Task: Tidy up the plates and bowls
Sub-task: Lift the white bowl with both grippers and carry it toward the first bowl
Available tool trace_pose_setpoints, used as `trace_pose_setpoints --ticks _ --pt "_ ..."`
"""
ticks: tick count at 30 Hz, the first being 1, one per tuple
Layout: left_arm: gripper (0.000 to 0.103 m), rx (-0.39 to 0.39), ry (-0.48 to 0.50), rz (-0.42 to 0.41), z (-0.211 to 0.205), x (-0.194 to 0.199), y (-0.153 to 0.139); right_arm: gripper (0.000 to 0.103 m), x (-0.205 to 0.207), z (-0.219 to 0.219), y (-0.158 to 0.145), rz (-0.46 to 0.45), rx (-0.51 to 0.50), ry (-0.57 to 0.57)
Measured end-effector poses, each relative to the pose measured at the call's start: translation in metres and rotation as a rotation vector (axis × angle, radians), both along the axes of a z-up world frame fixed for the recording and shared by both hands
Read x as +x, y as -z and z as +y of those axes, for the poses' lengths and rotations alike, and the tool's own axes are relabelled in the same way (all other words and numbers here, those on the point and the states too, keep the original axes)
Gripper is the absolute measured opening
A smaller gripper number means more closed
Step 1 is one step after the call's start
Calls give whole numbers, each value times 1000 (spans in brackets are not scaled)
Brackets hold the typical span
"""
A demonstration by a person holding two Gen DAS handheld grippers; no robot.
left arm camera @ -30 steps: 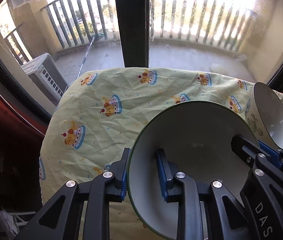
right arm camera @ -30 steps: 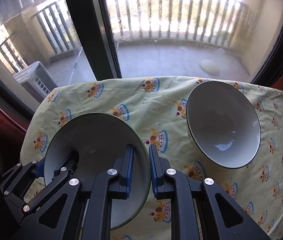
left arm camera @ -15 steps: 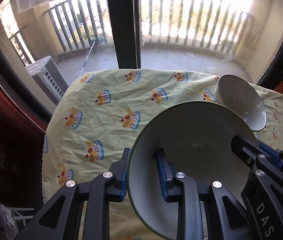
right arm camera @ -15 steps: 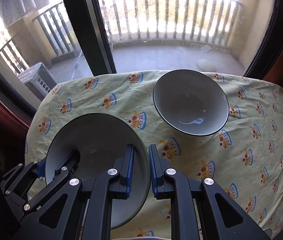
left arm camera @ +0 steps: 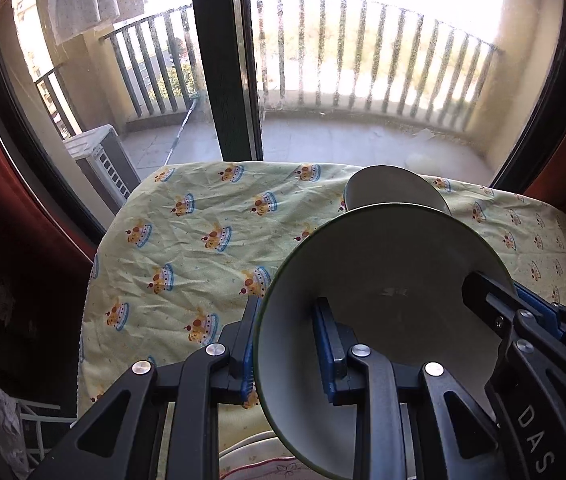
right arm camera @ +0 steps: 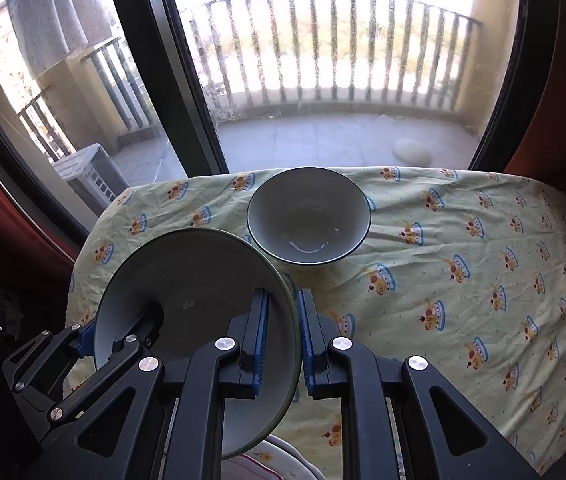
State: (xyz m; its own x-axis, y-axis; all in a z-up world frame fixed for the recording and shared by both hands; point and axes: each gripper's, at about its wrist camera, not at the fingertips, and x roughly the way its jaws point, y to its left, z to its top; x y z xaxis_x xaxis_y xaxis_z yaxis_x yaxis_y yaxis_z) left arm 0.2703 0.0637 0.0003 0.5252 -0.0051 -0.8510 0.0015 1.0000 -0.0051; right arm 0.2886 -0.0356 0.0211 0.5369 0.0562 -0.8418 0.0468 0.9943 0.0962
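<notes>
Green-rimmed and tilted steeply on its side, the big bowl (left arm camera: 383, 320) is held up over the near edge of the table (right arm camera: 483, 280), pinched at two opposite points of its rim: the left hand-held gripper (left arm camera: 289, 344) has its blue pads clamped across the rim on one side, and the right hand-held gripper (right arm camera: 283, 336) grips the rim on the other side in the same way, one finger inside the bowl and one outside. A second, smaller bowl (right arm camera: 309, 216) with a dark rim sits upright on the yellow crown-print cloth (right arm camera: 463, 240) farther back, near the window (right arm camera: 323, 60), apart from the carried one. Just below the held bowl, at the bottom edge of both views, the pale rim of a flowered plate (right arm camera: 283, 464) peeps out. The main danger is the grip itself: a smooth glazed rim caught only by thin pads can slide out if either side eases off or if the two move out of step, and the bowl would then drop onto the plate and chip or crack. Pulling the two sides apart or twisting them against each other could also pop the rim free. Setting it down crooked could make it rock or roll off the near edge.
</notes>
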Motion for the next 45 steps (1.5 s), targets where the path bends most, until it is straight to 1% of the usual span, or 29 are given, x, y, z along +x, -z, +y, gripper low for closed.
trace_pose_setpoints --ticks 5,10,22,33,45 --pt "24 1 -5 -17 -25 -21 -10 18 -21 -27 -13 -18 -1 -8" --pt "24 3 -4 -25 -50 -41 -12 18 -46 -53 -20 -29 1 -17" --pt "24 0 27 -15 -108 -89 -7 18 -100 -115 -19 -24 1 -7" --pt "24 3 47 16 -146 -128 11 18 -145 -155 -2 3 1 1" --pt "24 22 51 81 -158 -154 42 18 -175 -169 31 77 7 -9"
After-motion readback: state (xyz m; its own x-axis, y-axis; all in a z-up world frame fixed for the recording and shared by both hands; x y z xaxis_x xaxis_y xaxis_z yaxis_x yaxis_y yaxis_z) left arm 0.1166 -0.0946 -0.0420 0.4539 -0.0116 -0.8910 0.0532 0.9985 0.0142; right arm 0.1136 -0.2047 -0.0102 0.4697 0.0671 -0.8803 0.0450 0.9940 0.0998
